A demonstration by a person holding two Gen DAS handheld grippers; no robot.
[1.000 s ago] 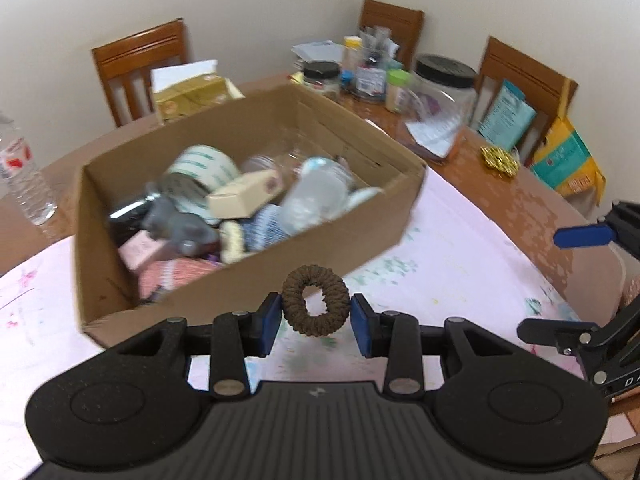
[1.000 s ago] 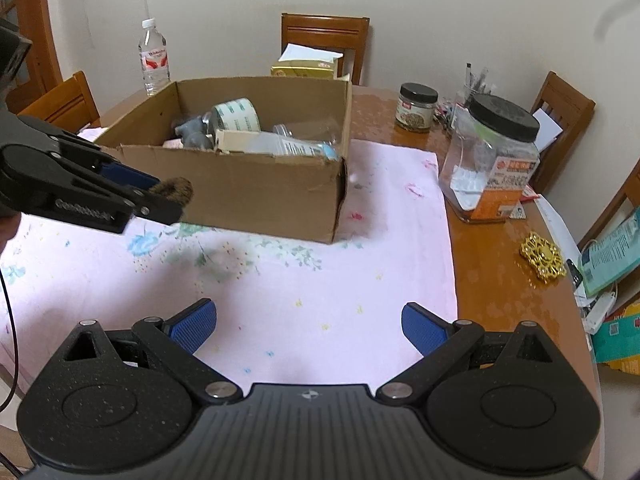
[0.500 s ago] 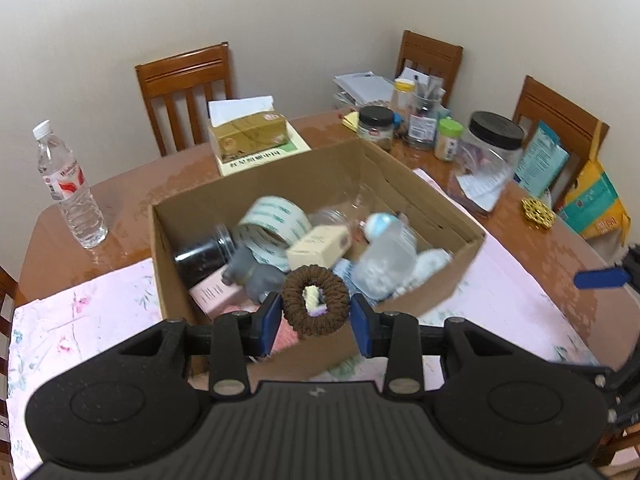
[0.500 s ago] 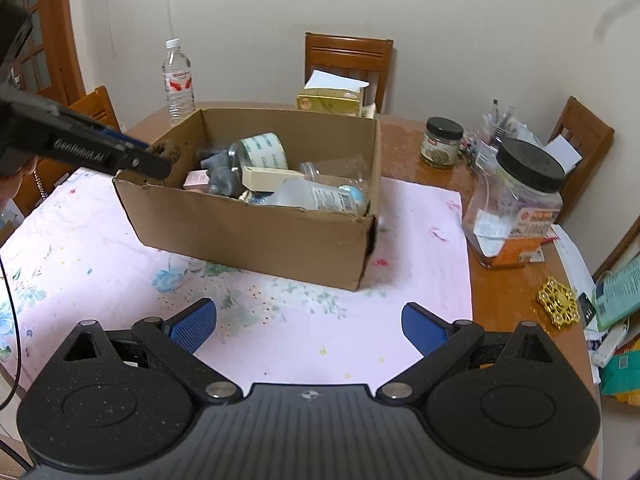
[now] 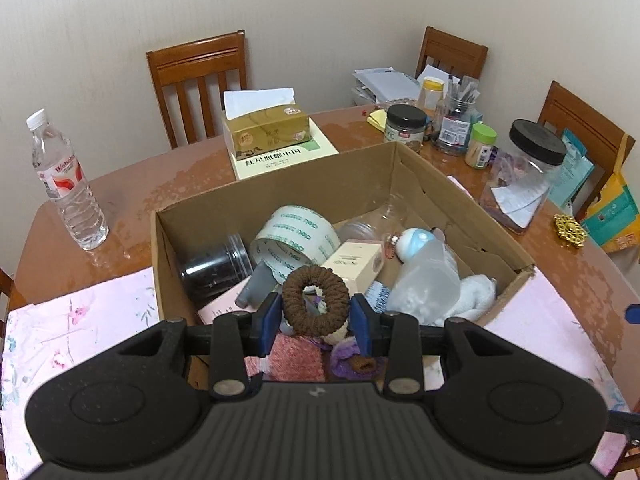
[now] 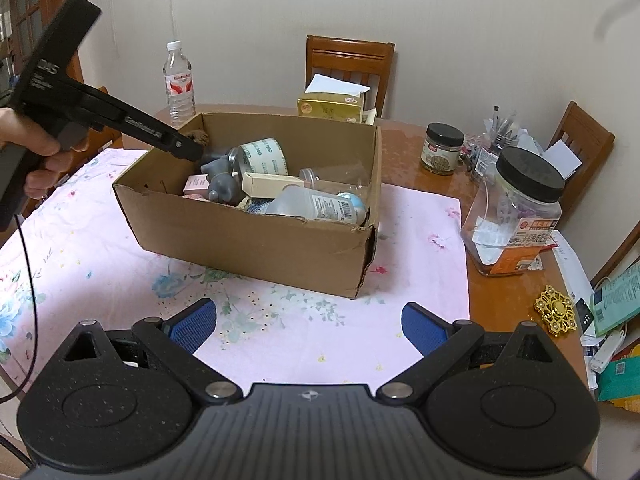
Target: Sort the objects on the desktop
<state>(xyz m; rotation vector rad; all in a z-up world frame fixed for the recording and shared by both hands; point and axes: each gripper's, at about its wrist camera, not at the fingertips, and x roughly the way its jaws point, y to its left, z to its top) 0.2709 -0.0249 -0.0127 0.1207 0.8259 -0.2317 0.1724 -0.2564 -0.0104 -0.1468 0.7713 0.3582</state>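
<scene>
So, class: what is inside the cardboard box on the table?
The cardboard box holds a tape roll, dark jar, cream carton, clear bottle, grey figure and white cloth. The left gripper, gripping a brown hair tie, covers what lies under it.

On the table [image 6: 404,148] the box [image 6: 256,240] sits on the cloth [image 6: 100,248]; bottle [image 6: 179,80] behind, jar [image 6: 516,208] right.
</scene>
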